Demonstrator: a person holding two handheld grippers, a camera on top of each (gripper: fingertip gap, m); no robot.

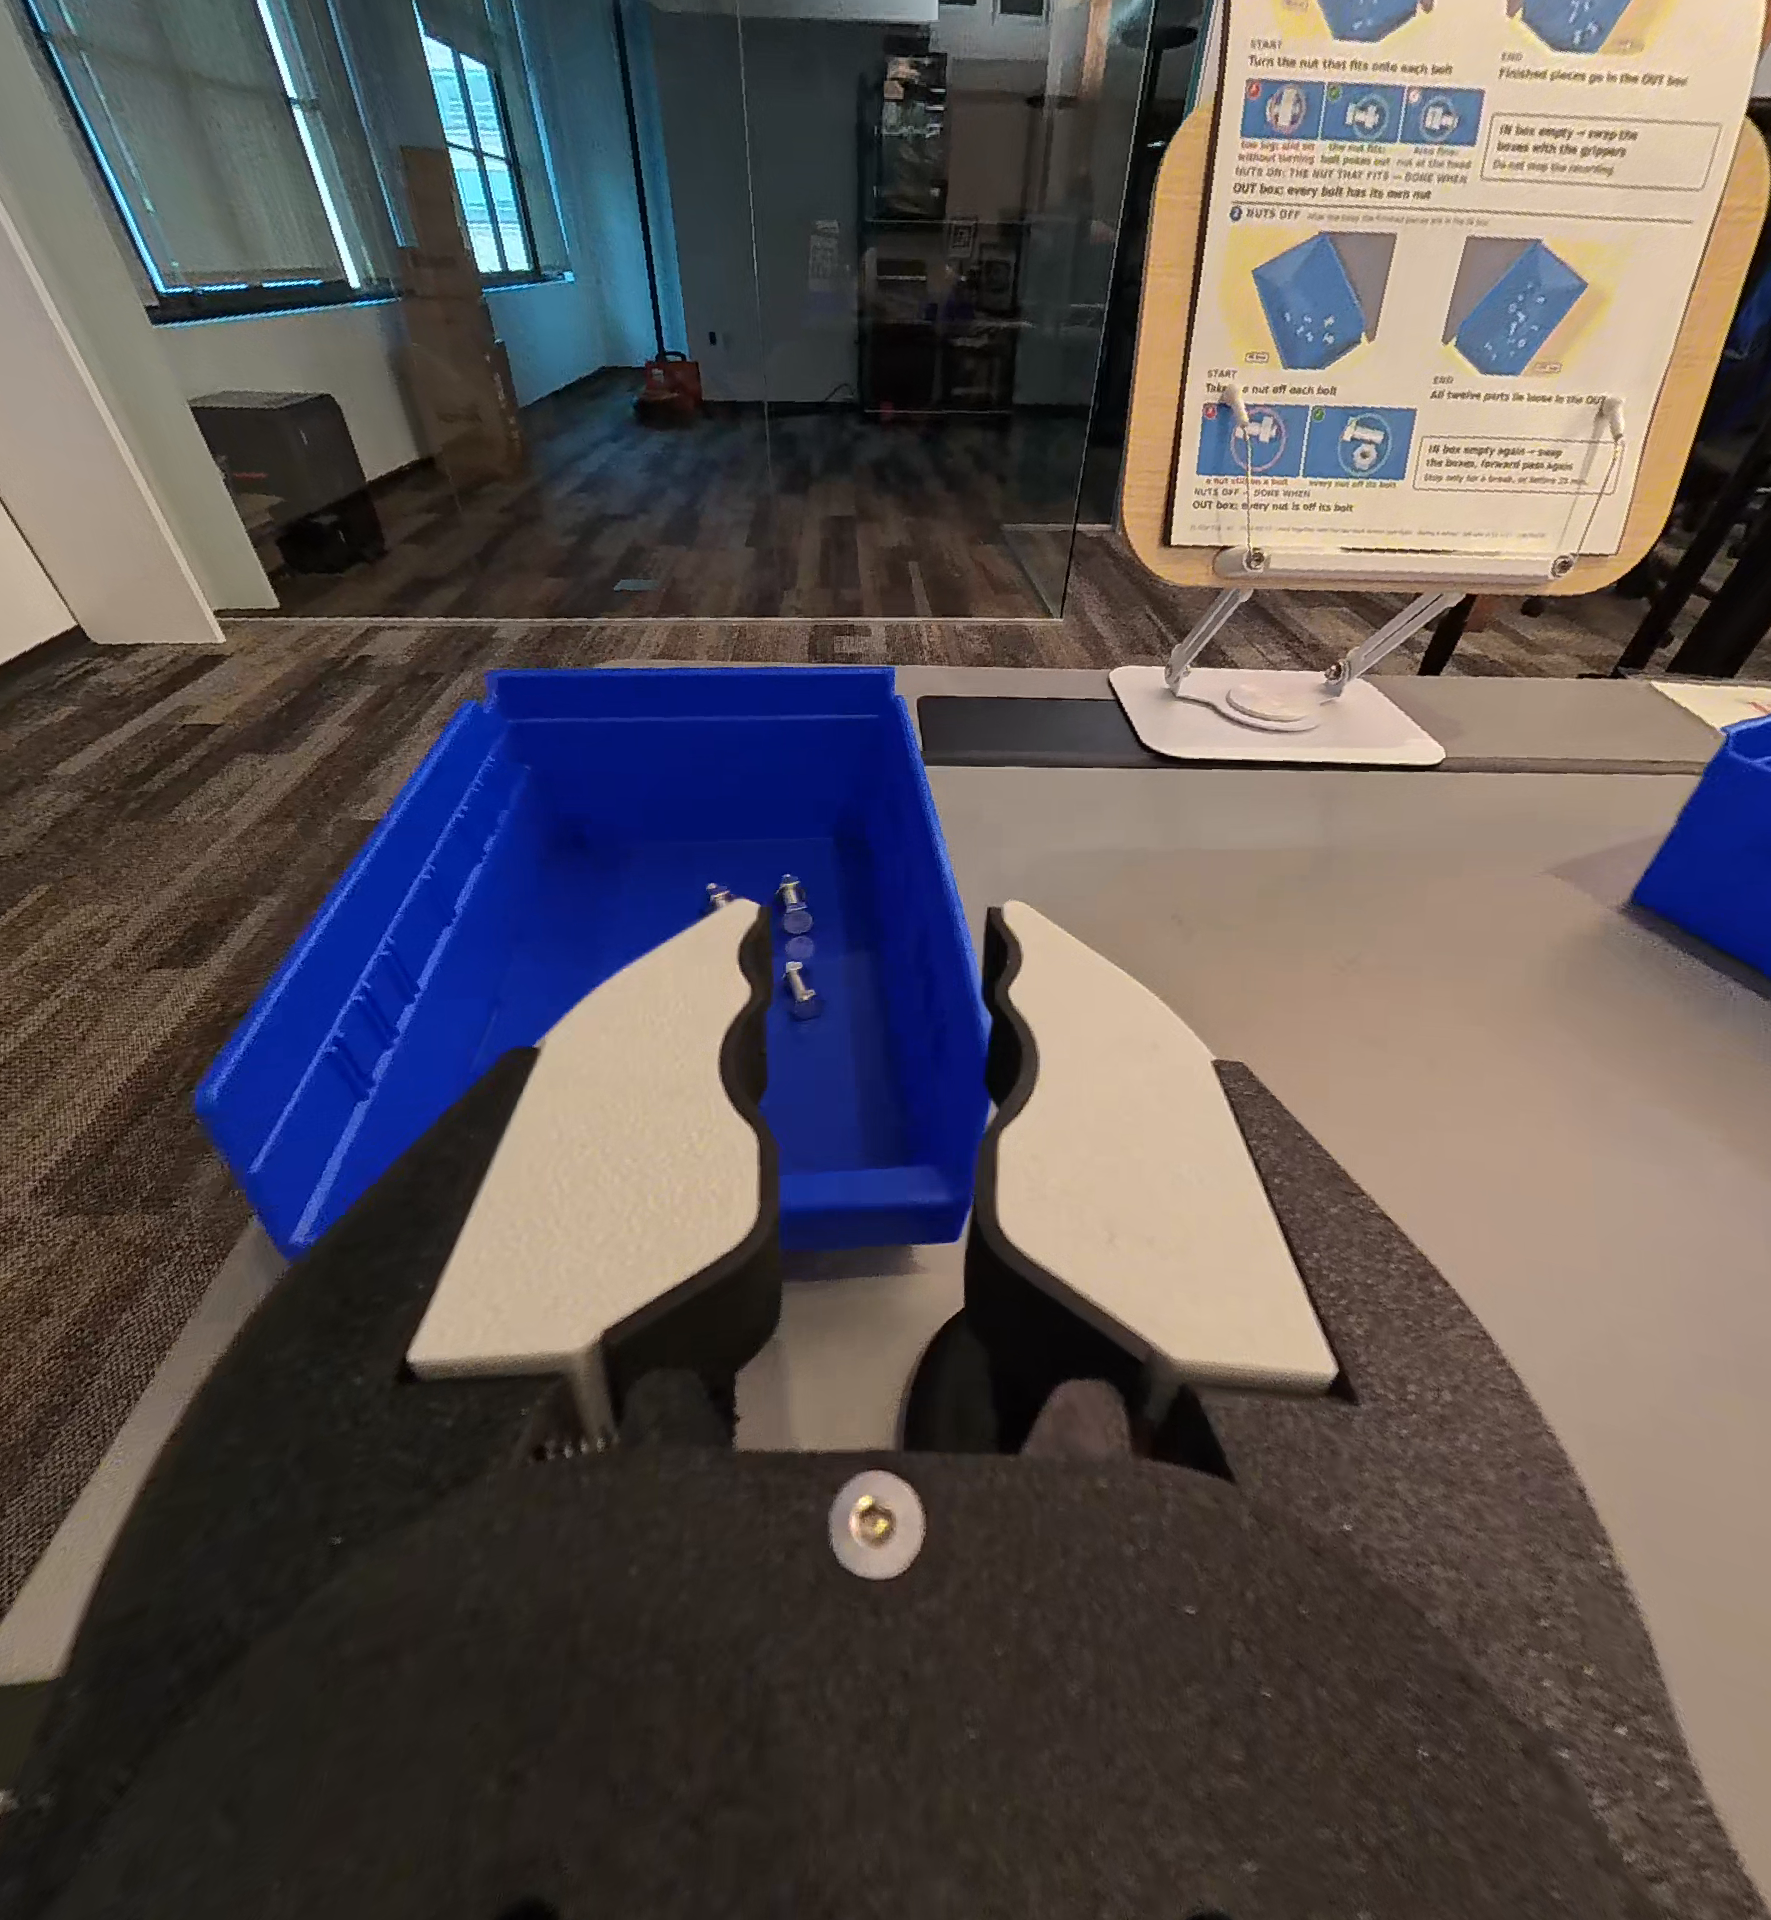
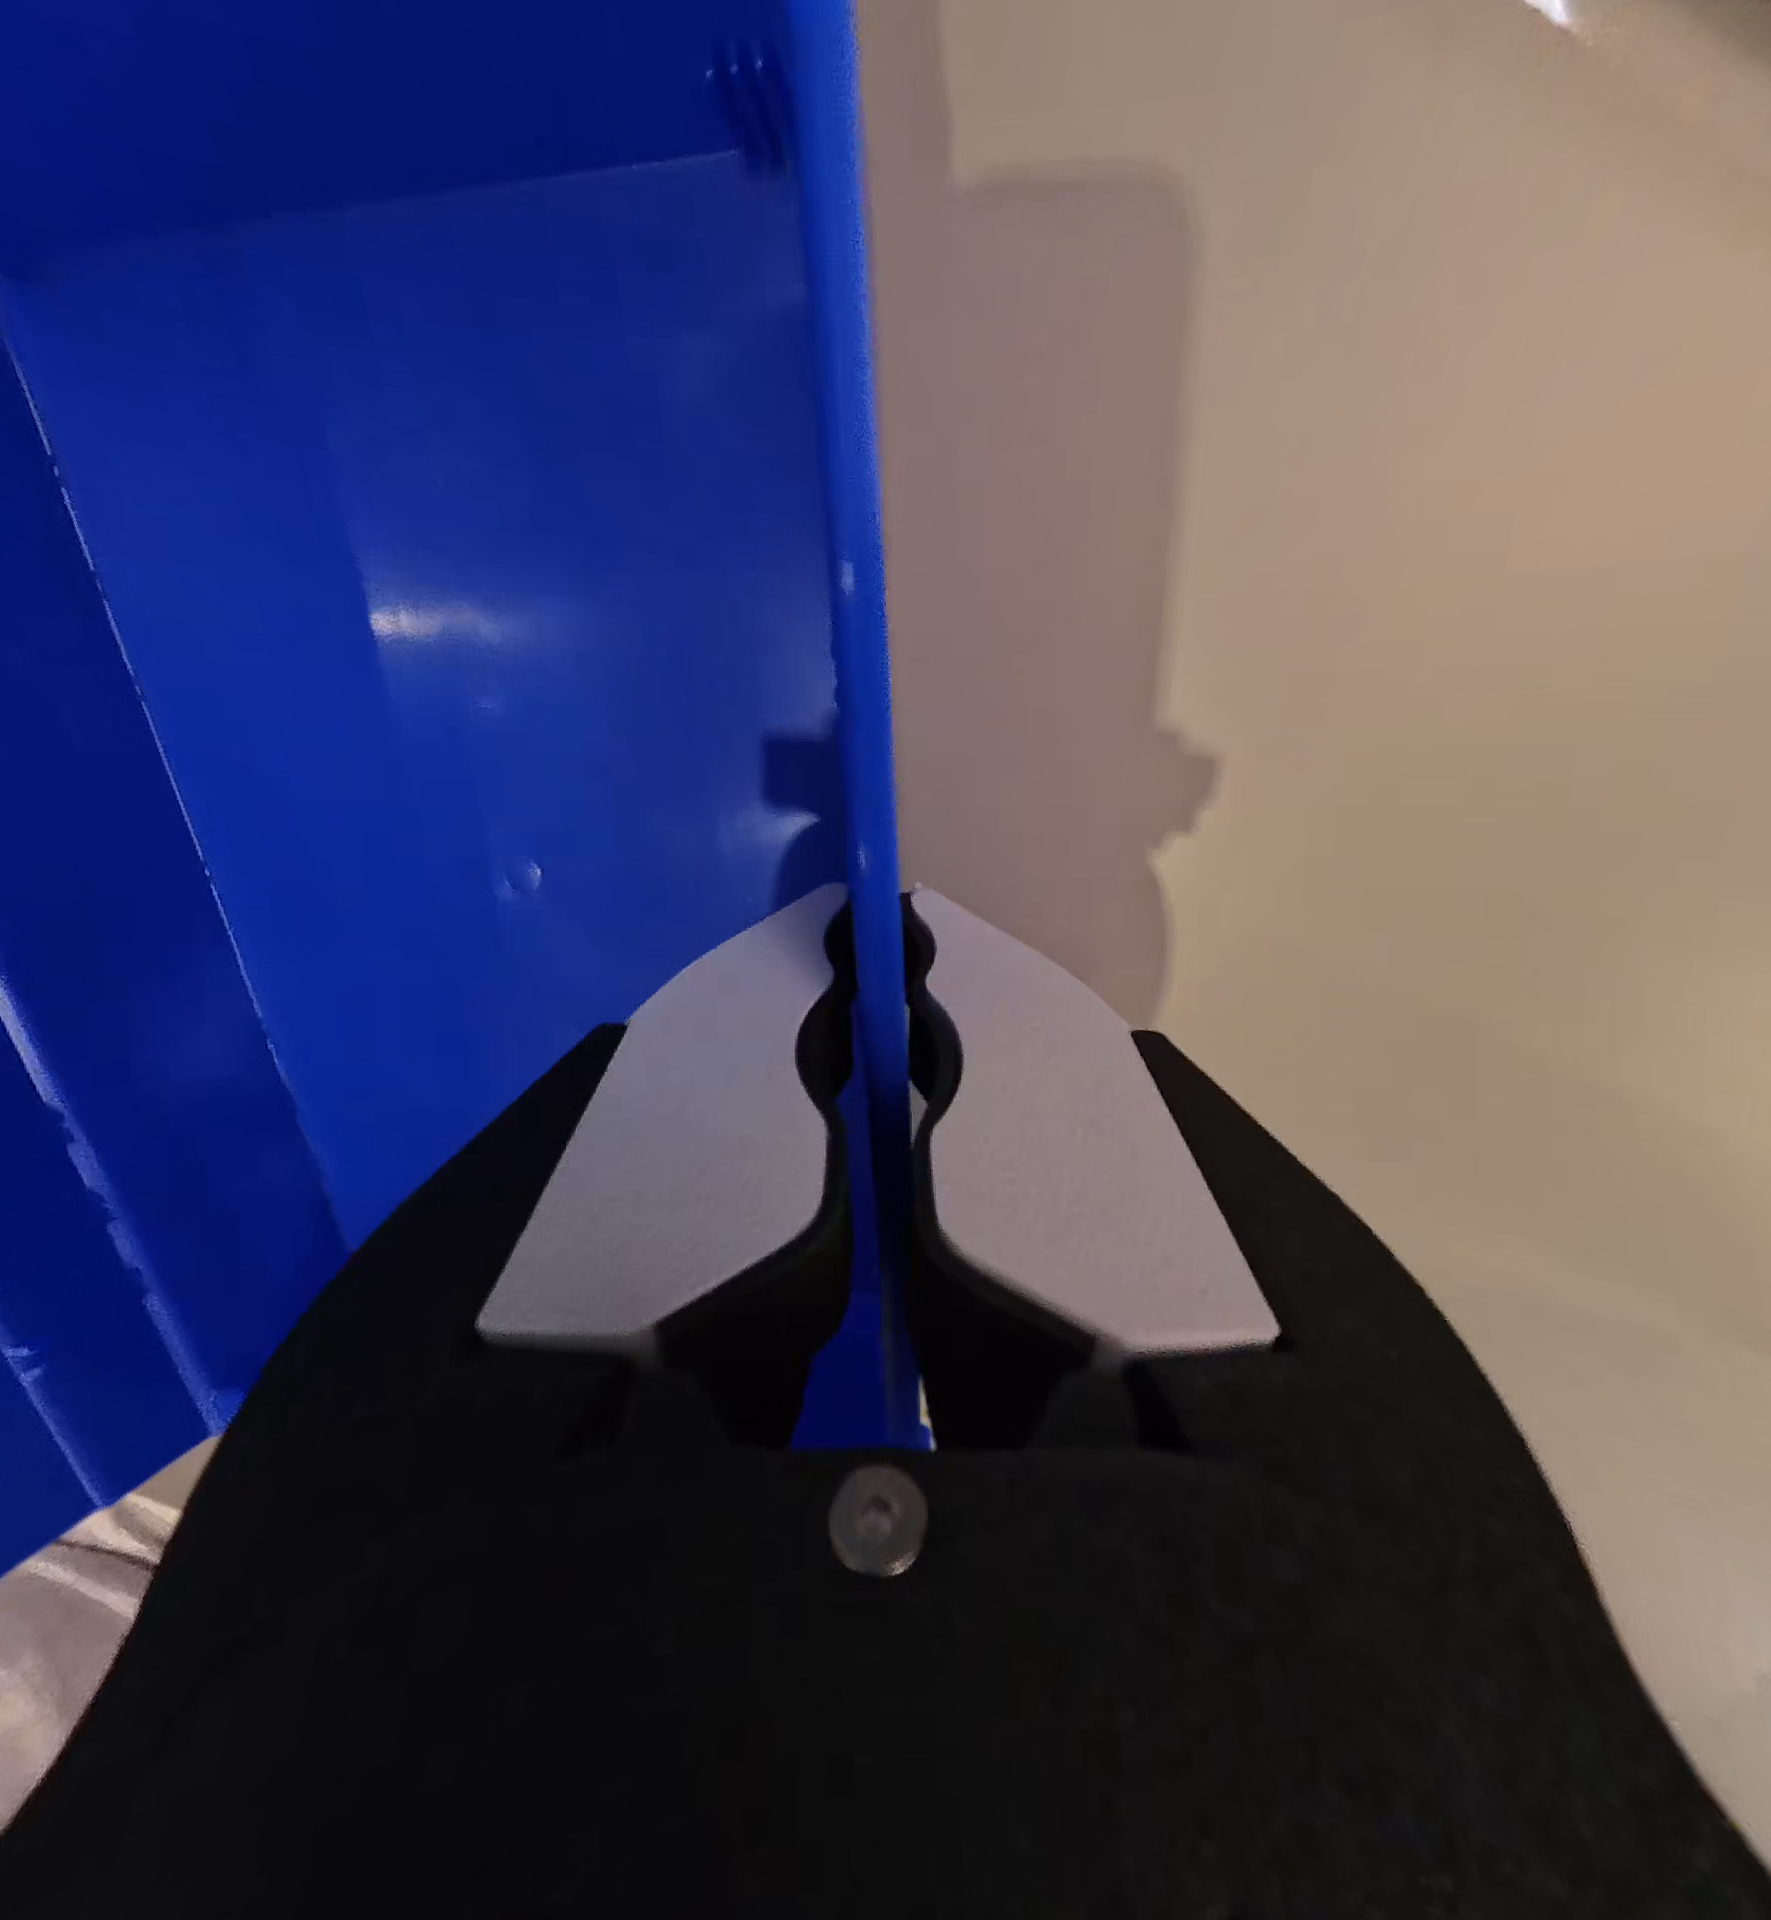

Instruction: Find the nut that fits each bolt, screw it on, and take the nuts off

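Observation:
In the left wrist view a blue bin (image 1: 413, 977) stands at the table's left edge. Three small metal bolts lie on its floor: one (image 1: 801, 992) nearest, two more (image 1: 789, 891) (image 1: 720, 896) behind it. My left gripper (image 1: 876, 920) is open and empty, hovering astride the bin's near right wall. A second blue bin (image 1: 1764, 883) shows at the right edge. In the right wrist view my right gripper (image 2: 876, 904) is shut on the thin side wall (image 2: 855, 623) of a blue bin. The part of that bin's inside that shows holds nothing. No left gripper shows there.
The grey table (image 1: 1380, 1091) runs between the two bins. An instruction sheet (image 1: 1432, 291) on a white stand (image 1: 1276, 717) stands at the back, beside a black strip (image 1: 1016, 722). Carpet floor (image 1: 81, 935) lies past the table's left edge. My right fingertips sit around 70 cm from my left ones.

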